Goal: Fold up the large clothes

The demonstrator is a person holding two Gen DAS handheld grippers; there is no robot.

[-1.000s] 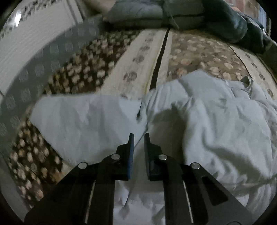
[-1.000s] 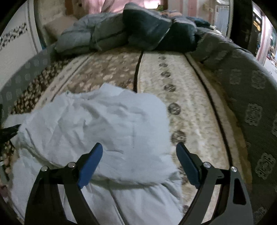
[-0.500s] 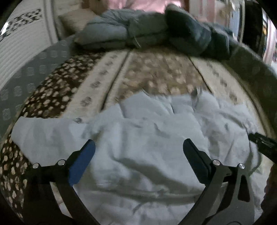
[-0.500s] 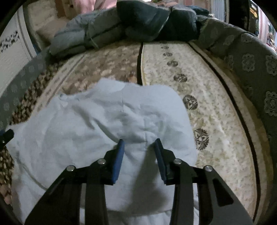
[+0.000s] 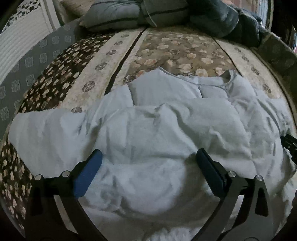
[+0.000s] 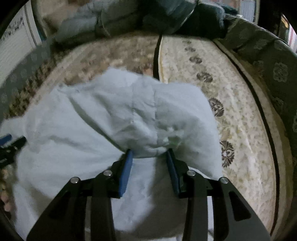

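A pale blue garment (image 5: 167,129) lies crumpled on a patterned bedspread (image 5: 185,53), its neckline at the far side. My left gripper (image 5: 148,153) hovers over its near middle, jaws spread wide, with nothing pinched between them. In the right wrist view, my right gripper (image 6: 150,153) is shut on a bunched fold of the garment (image 6: 111,111), and the cloth puffs up beyond the blue pads (image 6: 126,172). The right gripper's tip (image 5: 289,146) shows at the right edge of the left wrist view. The left gripper's tip (image 6: 11,142) shows at the left edge of the right wrist view.
Folded grey and dark quilts (image 5: 167,16) are piled at the far end of the bed. A grey patterned border (image 6: 274,61) runs along the right side. On the left stands a white ribbed panel (image 5: 20,40). Bare bedspread (image 6: 232,83) lies to the right of the garment.
My left gripper went from shut to wide open and shifted right over the garment. My right gripper sank and its jaws narrowed onto a fold of cloth.
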